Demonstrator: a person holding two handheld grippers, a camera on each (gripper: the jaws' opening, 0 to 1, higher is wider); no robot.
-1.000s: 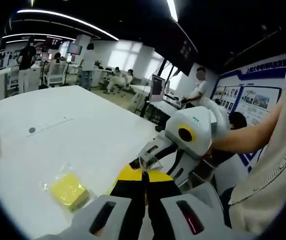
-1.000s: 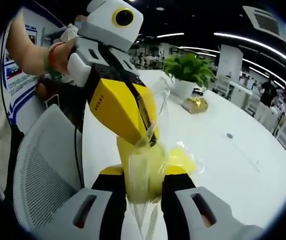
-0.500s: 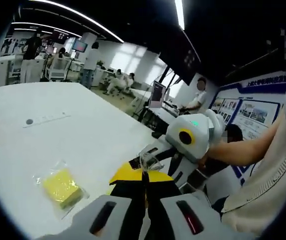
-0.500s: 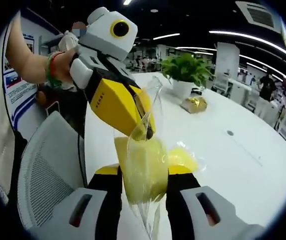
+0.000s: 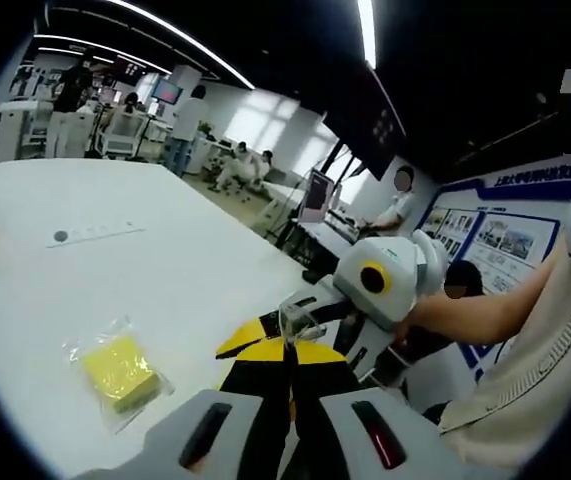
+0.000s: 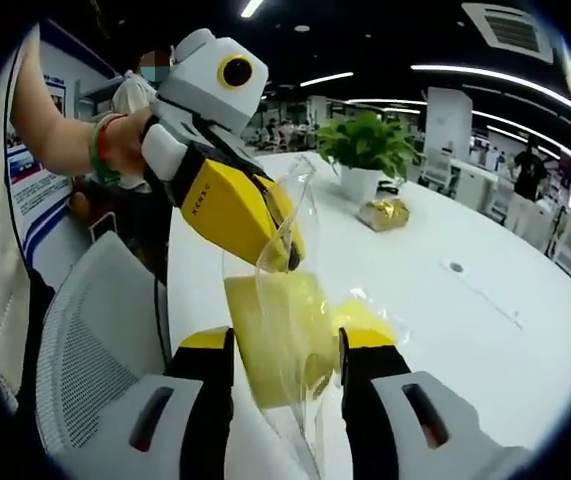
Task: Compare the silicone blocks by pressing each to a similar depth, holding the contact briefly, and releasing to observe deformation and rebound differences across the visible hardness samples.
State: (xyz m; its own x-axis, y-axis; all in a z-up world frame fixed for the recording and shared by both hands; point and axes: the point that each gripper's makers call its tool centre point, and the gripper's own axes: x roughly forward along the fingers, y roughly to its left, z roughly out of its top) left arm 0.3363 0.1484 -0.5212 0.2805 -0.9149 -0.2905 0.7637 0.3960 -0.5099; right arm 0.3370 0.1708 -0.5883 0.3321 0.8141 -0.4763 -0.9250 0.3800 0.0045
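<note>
White tabletop stretches across an open office, with people standing and seated far behind; on it, at the left of the left gripper view, a bagged yellow block lies flat, well apart from both tools. Nearer the middle, the left gripper is seen with its jaws clenched on the clear edge of a plastic bag; beyond it the right gripper is glimpsed, held by a person's hand.

In the right gripper view, a white mesh chair sits at the left, close under the work; the right gripper has been opened since a moment ago, its jaws now standing wider with the second yellow block between them, whether touching or apart cannot be told. That suggests a squeeze has just been released, so rebound can be judged while the bag hangs from the left tool. The film may mask the block's surface; a potted plant and a gold packet stand further right, clear of the work.
</note>
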